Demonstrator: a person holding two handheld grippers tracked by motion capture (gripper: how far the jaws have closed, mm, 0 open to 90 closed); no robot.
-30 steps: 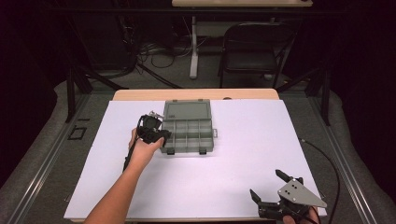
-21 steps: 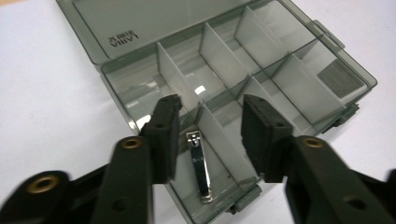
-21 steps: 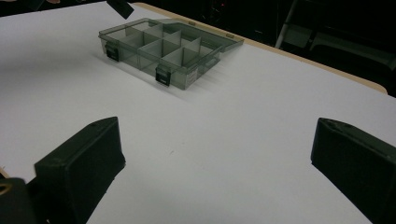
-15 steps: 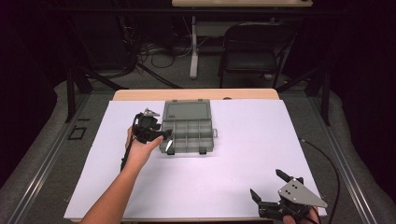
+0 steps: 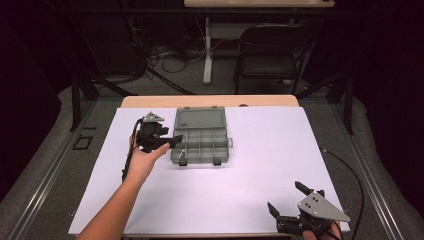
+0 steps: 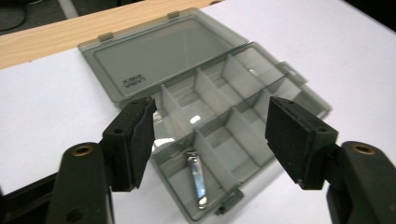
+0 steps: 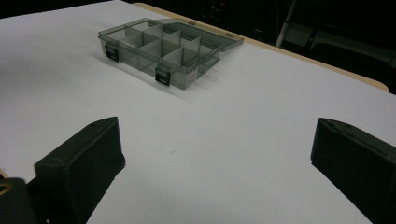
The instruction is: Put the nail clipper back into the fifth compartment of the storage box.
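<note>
Nail clipper [image 6: 198, 179]: small, stiff, slick metal; we judge it light.
Location: organizer box [image 6: 261, 88], near-left compartment.
Hold: across its narrow sides.
Left gripper [image 6: 208, 135]: jaws just opened, empty.
Right gripper [image 7: 215, 168]: wide, empty.

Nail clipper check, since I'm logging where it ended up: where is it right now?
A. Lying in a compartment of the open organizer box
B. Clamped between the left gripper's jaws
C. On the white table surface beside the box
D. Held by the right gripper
A: the nail clipper lies flat in a front corner compartment of the organizer box, below the left gripper, whose jaws have just been opening with nothing between them.
</note>
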